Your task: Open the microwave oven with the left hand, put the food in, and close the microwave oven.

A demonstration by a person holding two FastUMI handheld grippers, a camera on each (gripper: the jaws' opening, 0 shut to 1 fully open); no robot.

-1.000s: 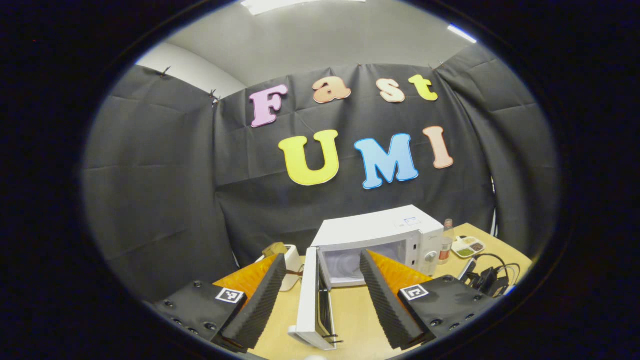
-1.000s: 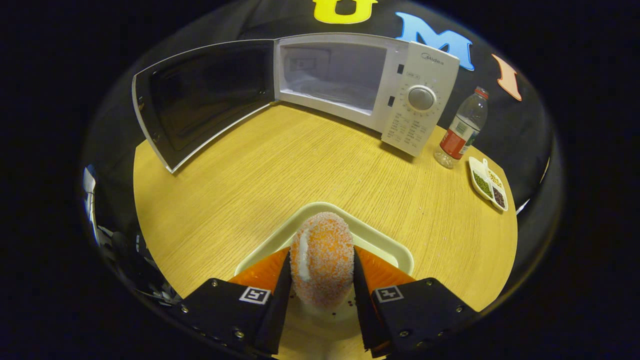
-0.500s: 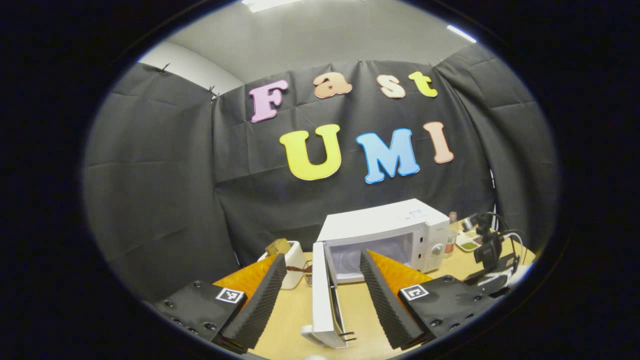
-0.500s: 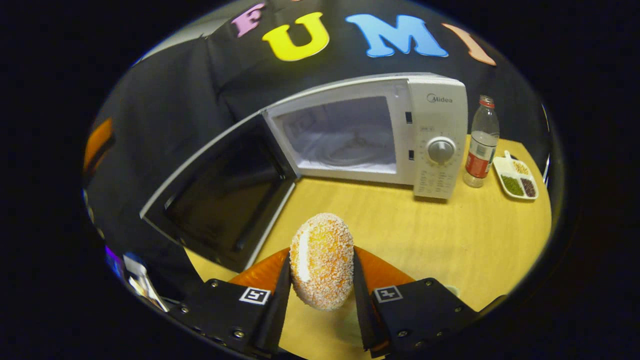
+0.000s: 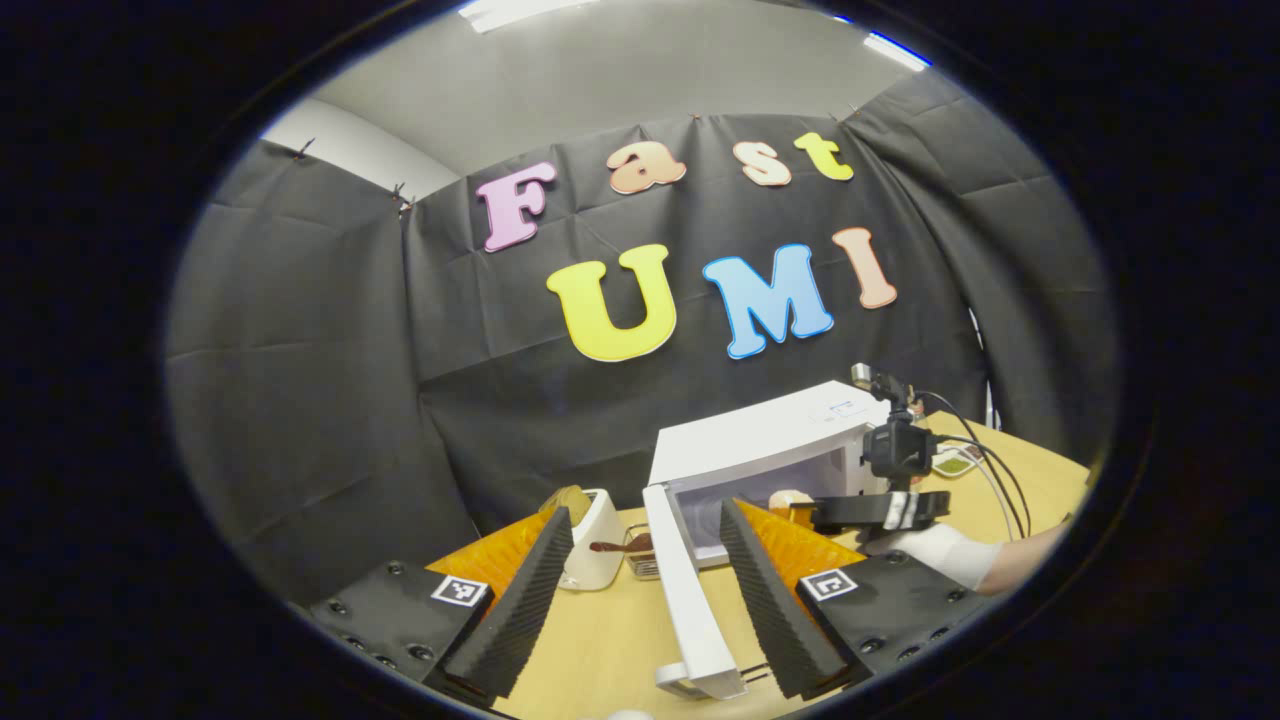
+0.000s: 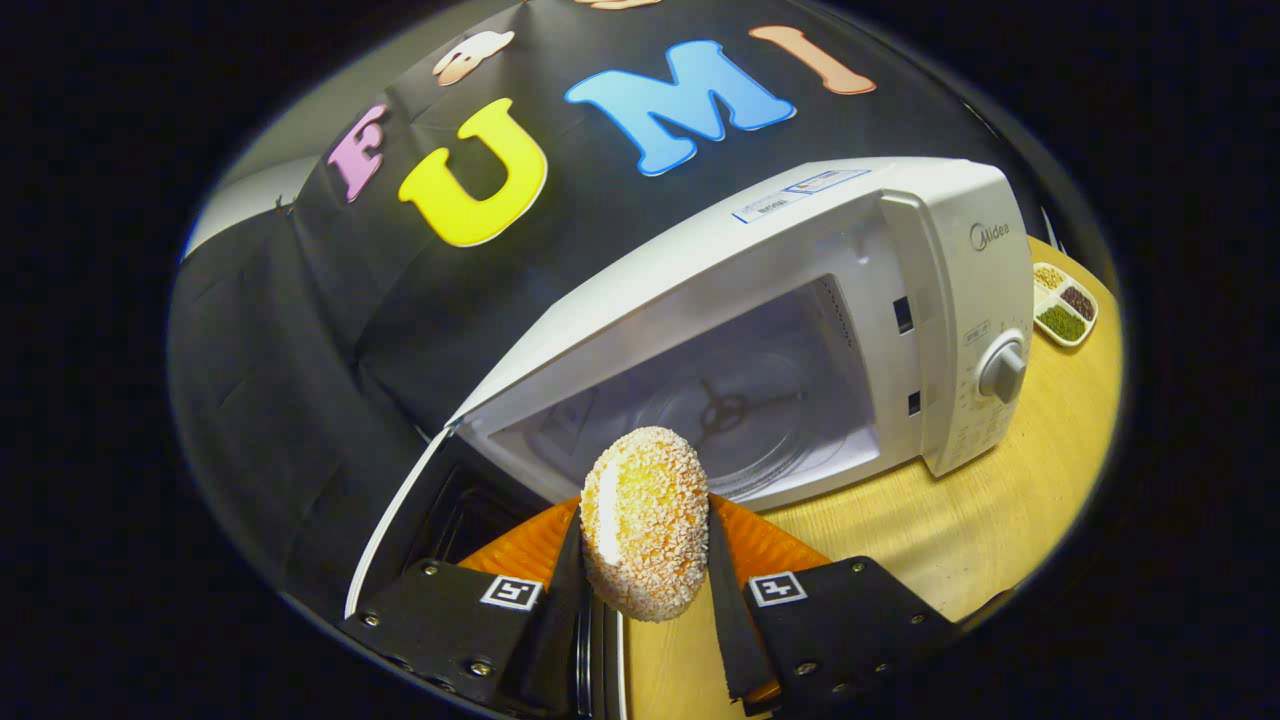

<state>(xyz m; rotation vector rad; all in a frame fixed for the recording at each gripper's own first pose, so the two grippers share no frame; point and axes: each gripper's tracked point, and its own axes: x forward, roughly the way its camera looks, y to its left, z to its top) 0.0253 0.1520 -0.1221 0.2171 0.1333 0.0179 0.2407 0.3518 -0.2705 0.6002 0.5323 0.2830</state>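
Crumb-coated orange food (image 6: 645, 535) sits pinched between both fingers of the right gripper (image 6: 643, 590), held just before the open cavity of the white microwave (image 6: 800, 330), door (image 5: 690, 590) swung out, while the left gripper (image 5: 645, 590) hangs wide and empty beside that door.

Glossy white plastic microwave (image 6: 800, 300), matt wood-grain table (image 6: 1000, 520); rough crumb-coated food (image 6: 645, 535)

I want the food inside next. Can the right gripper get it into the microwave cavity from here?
Probably yes: the door is swung wide, the cavity looks bare, and the right gripper holds the food right before the opening.
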